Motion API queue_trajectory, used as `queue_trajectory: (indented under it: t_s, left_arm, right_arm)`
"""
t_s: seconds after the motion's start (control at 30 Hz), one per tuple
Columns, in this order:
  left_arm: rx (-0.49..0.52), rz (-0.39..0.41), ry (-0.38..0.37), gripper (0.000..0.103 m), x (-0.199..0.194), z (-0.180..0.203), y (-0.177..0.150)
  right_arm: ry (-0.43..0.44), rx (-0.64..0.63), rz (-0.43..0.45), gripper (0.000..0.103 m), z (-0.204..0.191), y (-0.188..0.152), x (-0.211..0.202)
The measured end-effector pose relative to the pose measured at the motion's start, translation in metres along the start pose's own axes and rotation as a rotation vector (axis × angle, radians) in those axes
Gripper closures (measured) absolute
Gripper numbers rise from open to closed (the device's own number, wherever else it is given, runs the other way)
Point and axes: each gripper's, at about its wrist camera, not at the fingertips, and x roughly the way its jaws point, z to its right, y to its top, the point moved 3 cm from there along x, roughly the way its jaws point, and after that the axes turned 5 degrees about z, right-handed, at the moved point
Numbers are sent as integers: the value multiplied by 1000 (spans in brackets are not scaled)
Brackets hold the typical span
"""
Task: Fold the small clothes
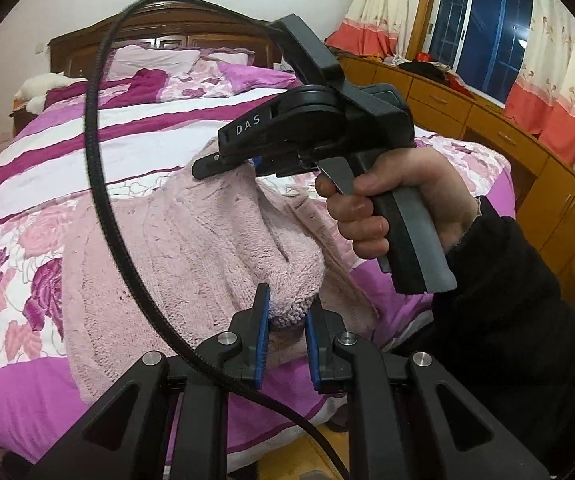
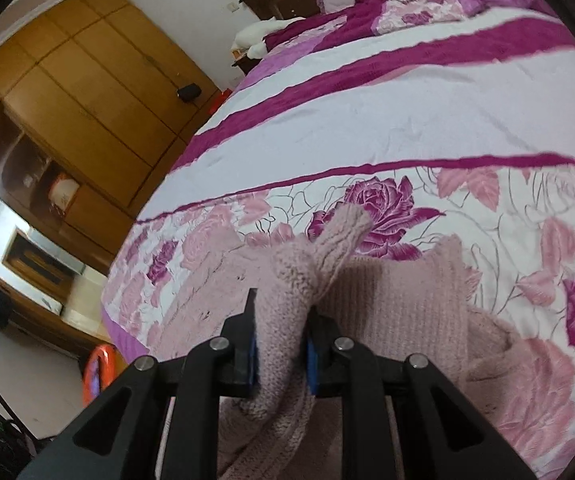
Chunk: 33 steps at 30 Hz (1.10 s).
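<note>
Both of your grippers grasp the pink knitted sweater (image 1: 191,240) over the floral bedspread (image 1: 19,240): left gripper (image 1: 286,332) near, right gripper (image 1: 247,166) farther

Even indoor light, fairly bright, soft shadows only. Window (image 1: 483,36) dark outside. Heavy fisheye bending, black vignette at corners of both views. Right wrist view smeared with motion blur, wardrobe (image 2: 83,96) soft; left wrist view sharper.
</note>
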Motion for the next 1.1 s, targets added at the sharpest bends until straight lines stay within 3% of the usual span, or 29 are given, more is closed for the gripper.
queue_trajectory:
  t_s: [0.27, 0.47, 0.73, 1.1]
  left_arm:
    - [28, -23, -18, 103, 10, 7, -6]
    - [21, -49, -54, 103, 24, 17, -7]
    - [86, -57, -104, 103, 35, 37, -10]
    - [131, -77, -104, 103, 48, 39, -13]
  right_arm:
    - [-45, -87, -12, 84, -8, -1, -11]
    - [-80, -49, -29, 84, 11, -7, -13]
    - [-97, -14, 9, 84, 32, -13, -38]
    - [-116, 42, 5, 83, 58, -19, -46]
